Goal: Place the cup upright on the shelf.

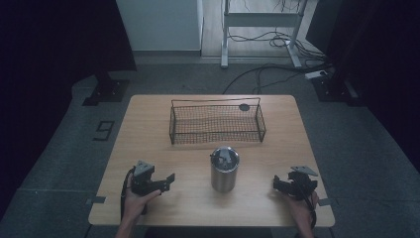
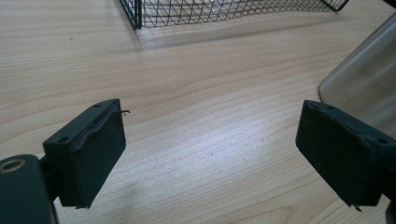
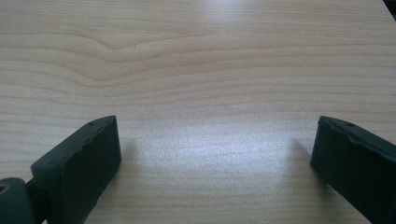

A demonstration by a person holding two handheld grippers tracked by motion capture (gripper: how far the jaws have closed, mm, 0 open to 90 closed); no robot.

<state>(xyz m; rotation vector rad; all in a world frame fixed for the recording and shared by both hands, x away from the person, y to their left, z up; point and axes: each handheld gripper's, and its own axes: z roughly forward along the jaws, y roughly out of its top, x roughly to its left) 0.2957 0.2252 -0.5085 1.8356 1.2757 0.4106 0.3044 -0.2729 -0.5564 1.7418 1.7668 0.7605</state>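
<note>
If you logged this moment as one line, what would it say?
left gripper: open, empty | right gripper: open, empty | steel cup: upright between them, untouched | wire basket: behind cup

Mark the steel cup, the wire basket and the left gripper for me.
steel cup (image 1: 224,174), high view, on its side wall below the lid.
wire basket (image 1: 216,141), high view, on the near rim wire.
left gripper (image 1: 171,179), high view, between its open jaw tips.

A black wire basket (image 1: 217,123) stands on the wooden worktop (image 1: 148,129), toward its far edge. Beyond the worktop, cables (image 1: 270,39) trail across the floor.
</note>
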